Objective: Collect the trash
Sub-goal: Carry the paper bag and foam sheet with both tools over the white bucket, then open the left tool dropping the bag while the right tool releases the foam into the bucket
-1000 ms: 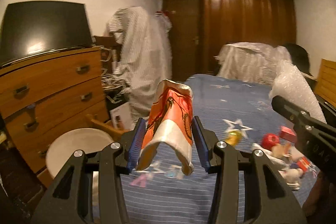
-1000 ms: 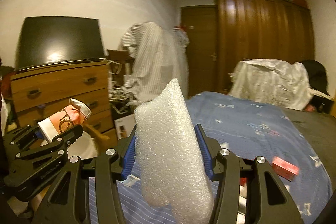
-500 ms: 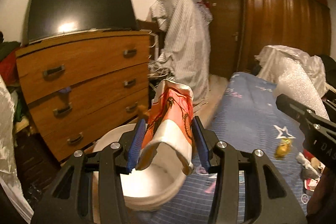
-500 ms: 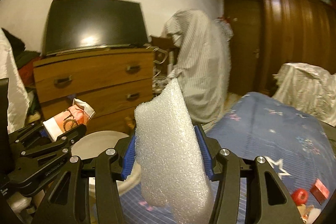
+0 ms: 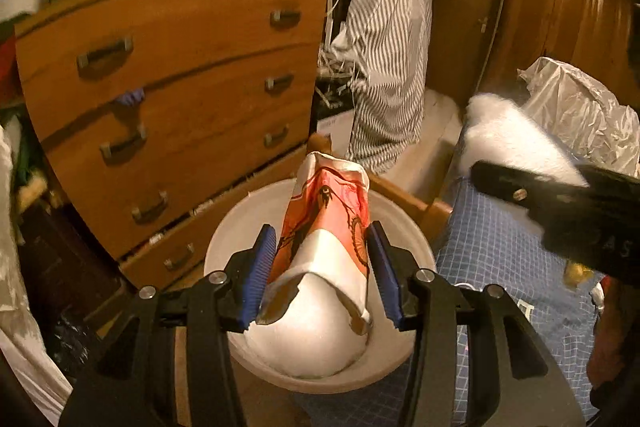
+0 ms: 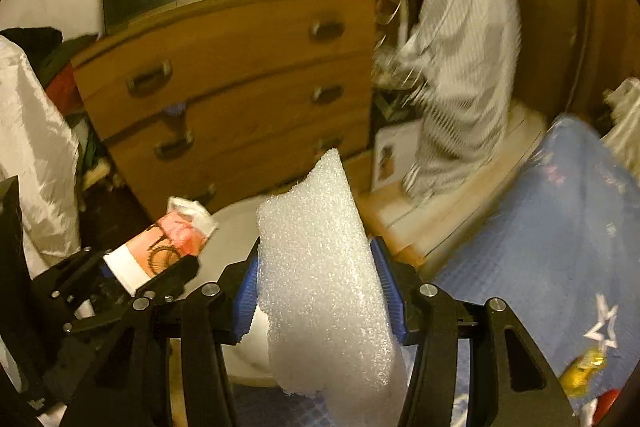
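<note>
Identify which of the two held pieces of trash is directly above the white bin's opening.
The orange-and-white printed bag in the left gripper; it hangs over the white bin, whereas the foam sheet sits farther right.

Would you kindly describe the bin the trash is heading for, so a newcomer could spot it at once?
Start at the wooden chest of drawers. At its foot, wedged against the blue bed, stands a round white bin, directly below the orange wrapper. It is the only open, pale, bowl-shaped container there.

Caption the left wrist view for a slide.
Left gripper holds an orange-and-white paper bag over the white bin, beside the wooden dresser.
</note>
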